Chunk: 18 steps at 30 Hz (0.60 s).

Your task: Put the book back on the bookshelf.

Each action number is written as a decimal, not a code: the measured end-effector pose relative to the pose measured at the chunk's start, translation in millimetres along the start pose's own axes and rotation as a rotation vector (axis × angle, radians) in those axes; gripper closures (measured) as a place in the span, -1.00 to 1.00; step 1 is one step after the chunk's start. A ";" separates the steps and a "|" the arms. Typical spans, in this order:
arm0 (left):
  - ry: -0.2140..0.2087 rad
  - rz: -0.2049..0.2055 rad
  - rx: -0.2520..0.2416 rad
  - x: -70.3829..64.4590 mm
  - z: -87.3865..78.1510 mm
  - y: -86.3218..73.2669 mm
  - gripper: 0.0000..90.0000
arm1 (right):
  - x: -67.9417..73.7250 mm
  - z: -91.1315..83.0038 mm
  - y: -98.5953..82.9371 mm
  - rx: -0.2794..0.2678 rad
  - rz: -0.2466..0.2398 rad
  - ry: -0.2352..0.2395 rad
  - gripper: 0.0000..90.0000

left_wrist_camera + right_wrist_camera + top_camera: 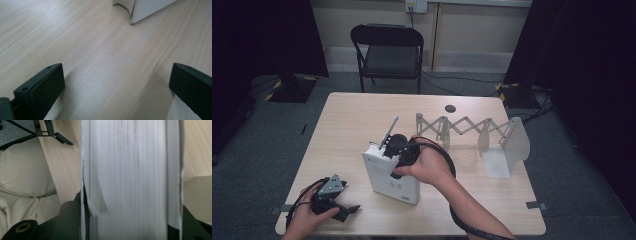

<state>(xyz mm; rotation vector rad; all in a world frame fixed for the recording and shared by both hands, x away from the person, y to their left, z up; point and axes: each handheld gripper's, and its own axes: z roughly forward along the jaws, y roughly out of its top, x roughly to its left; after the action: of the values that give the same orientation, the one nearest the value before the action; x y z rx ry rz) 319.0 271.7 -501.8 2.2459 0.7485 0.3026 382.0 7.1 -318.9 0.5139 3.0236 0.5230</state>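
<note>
The right gripper (398, 146) had its fingers clamped across the page block of a thick white book (391, 176), which stood on the counter (352, 112) near its middle, leaning a little. In the right gripper view, the fingers (71, 220) pinched the book (130, 175) from both sides, and one loose page curled out at the near cover. Down at the near-left corner, the left gripper (343, 210) rested low over bare wood, fingers (41, 91) spread wide and holding nothing. Behind the book, the white expanding book rack (482, 135) stood stretched out, well apart. The risk from here, I'd say: a grip high on one edge could let the heavy book swing or slip, that loose page could crease or tear, and a wide swing could knock the light rack.
</note>
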 end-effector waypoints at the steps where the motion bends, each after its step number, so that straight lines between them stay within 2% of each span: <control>1: 0.000 0.001 0.000 0.1 0.0 0.0 -1.00 | -0.1 -1.0 -1.0 0.003 0.007 0.003 0.16; 9: -0.001 0.002 0.001 0.2 -0.1 0.0 -1.00 | -0.2 -11.2 -13.6 0.022 0.013 0.011 0.16; 18: -0.002 0.002 0.001 0.2 -0.1 -0.1 -1.00 | -1.8 -24.4 -29.9 0.017 0.034 0.009 0.17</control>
<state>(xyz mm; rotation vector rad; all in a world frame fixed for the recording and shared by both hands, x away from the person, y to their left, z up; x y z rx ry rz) 319.1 271.9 -501.8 2.2476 0.7454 0.3014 372.1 -27.9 -305.9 0.5664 3.0355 0.5024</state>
